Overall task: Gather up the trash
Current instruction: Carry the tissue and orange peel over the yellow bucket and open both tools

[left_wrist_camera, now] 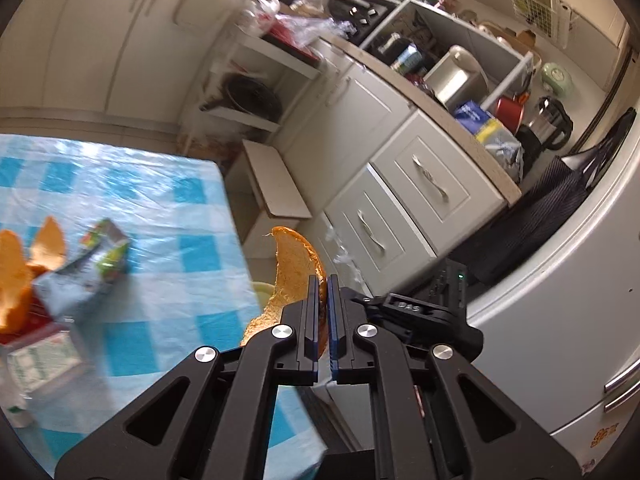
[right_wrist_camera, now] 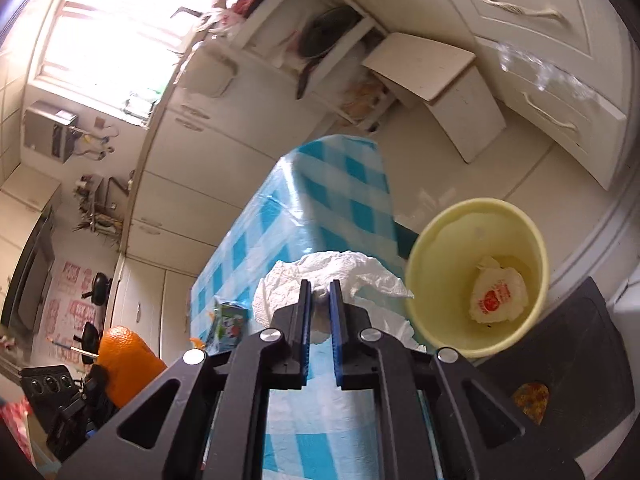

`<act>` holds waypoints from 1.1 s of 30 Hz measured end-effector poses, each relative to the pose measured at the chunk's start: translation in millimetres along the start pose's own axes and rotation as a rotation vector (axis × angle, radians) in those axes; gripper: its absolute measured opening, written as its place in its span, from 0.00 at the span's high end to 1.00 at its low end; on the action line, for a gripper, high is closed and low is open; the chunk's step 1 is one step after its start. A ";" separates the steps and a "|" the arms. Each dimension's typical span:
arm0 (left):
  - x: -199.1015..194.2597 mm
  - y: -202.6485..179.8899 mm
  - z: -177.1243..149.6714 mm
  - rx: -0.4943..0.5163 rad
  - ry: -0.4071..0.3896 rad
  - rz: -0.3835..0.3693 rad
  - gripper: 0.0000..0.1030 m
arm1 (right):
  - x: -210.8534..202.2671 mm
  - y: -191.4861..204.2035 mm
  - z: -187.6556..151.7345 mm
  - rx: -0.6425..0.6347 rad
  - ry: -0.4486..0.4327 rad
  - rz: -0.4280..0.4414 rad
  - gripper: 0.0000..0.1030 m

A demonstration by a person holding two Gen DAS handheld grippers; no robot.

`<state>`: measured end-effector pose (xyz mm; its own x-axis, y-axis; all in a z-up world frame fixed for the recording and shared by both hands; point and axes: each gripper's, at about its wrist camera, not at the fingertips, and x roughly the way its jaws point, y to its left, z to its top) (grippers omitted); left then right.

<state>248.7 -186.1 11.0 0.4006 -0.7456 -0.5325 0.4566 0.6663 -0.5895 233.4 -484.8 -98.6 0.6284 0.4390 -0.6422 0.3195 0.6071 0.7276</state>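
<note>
1. Curved orange peel (left_wrist_camera: 294,276), pale inner side showing, pinched upright off the counter.
2. Crumpled white paper towel (right_wrist_camera: 320,280), held at the bin's nine o'clock.
3. Pale yellow bin (right_wrist_camera: 448,320) on the floor, holding a crumpled printed wrapper (right_wrist_camera: 498,290).
4. More peel (left_wrist_camera: 16,276) and cartons (left_wrist_camera: 100,260) lying on the counter.

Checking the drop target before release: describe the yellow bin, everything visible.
The yellow bin is a pale yellow round bucket, seemingly smooth plastic, with a plain rim, no lid and no liner visible. It stands upright on the light floor beside the table with the blue checked cloth, and a dark mat lies next to it. Inside, on the bottom, lies one crumpled white wrapper with red print. The right gripper, shut on a crumpled paper towel, hangs near its rim, not over the opening.
</note>
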 end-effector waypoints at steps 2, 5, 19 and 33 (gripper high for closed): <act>24.7 -12.1 -3.6 0.013 0.033 -0.002 0.96 | 3.6 -10.7 2.4 0.018 0.004 -0.028 0.90; 59.0 -26.1 -9.4 0.030 0.079 0.003 0.96 | 4.4 -27.8 7.5 0.056 0.009 -0.033 0.90; 175.8 -15.9 -30.4 0.024 0.232 0.072 0.96 | 21.3 -67.8 18.5 0.159 0.024 -0.091 0.88; 230.9 -11.5 -36.6 0.086 0.319 0.191 0.68 | 2.6 -84.9 27.7 0.269 -0.072 -0.099 0.47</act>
<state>306.9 -365.7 -127.4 0.2238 -0.5598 -0.7979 0.4680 0.7798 -0.4158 227.6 -553.5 -155.4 0.6307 0.3321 -0.7014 0.5524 0.4426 0.7063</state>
